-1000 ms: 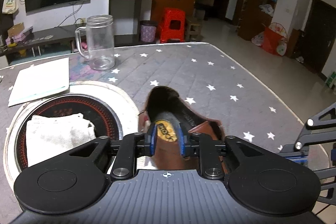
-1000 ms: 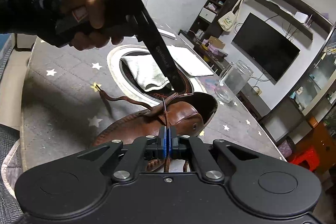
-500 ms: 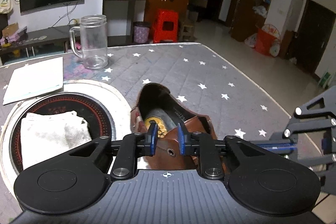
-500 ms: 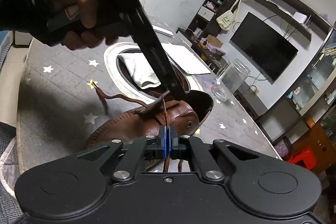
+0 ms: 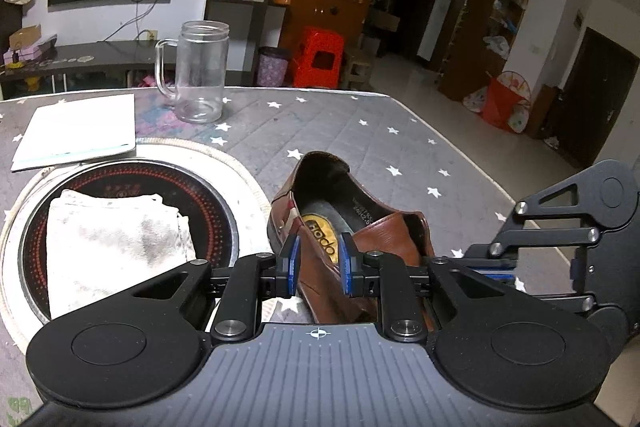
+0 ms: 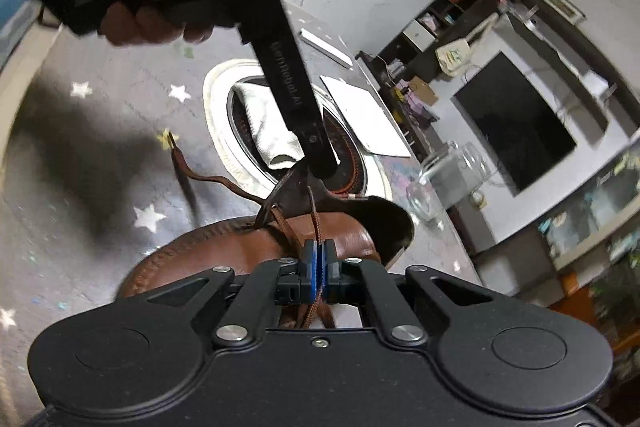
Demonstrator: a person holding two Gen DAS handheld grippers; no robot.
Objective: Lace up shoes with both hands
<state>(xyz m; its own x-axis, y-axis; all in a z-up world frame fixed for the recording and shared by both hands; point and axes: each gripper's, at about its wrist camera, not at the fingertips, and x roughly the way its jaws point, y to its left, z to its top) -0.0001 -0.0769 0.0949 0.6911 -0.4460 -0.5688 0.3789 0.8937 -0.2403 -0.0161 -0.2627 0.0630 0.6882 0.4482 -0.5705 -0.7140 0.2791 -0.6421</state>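
Now the left gripper has narrowed its fingers onto the tongue of the brown shoe, which lies on the star-patterned bench beside the round hob; before, they stood wider. The right gripper stays clamped on the brown lace, rolled over since then; shoe unmoved.
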